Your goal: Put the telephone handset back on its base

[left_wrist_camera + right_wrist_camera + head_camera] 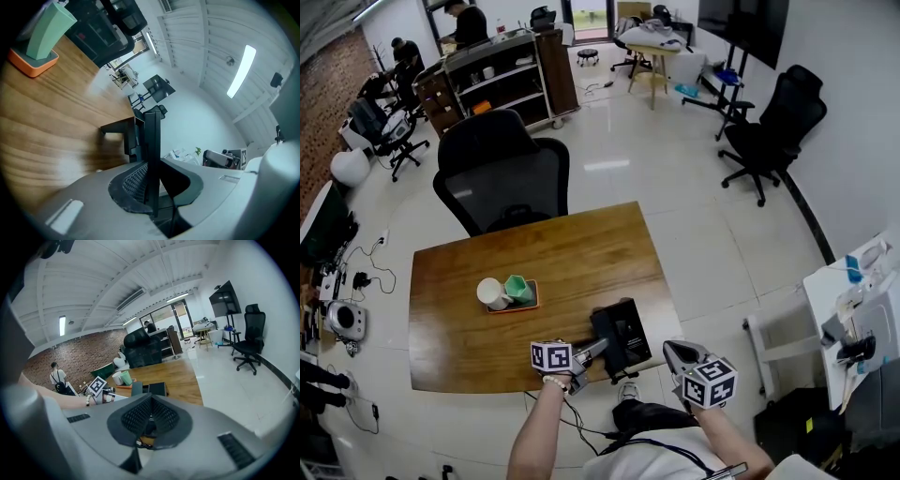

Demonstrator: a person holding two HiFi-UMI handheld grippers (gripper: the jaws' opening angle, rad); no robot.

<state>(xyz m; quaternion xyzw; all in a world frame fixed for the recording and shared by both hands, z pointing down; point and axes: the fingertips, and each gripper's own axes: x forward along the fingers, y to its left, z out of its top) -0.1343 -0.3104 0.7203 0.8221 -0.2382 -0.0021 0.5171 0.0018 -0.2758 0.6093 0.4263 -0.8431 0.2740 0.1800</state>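
Note:
The black telephone base (628,330) lies at the wooden table's (469,337) near right corner. The black handset (604,336) is at the base's left side, and my left gripper (592,351) is shut on its near end. In the left gripper view the handset (152,140) stands edge-on between the pads, above the wood. I cannot tell whether it touches the base. My right gripper (673,352) hovers just off the table's right edge, shut and holding nothing. The right gripper view shows the handset (136,388) beside the base (157,389).
An orange tray (514,306) with a white mug (492,293) and a green cup (519,288) sits mid-table, left of the phone. A black office chair (502,178) stands behind the table. A white side table (853,319) stands at the right.

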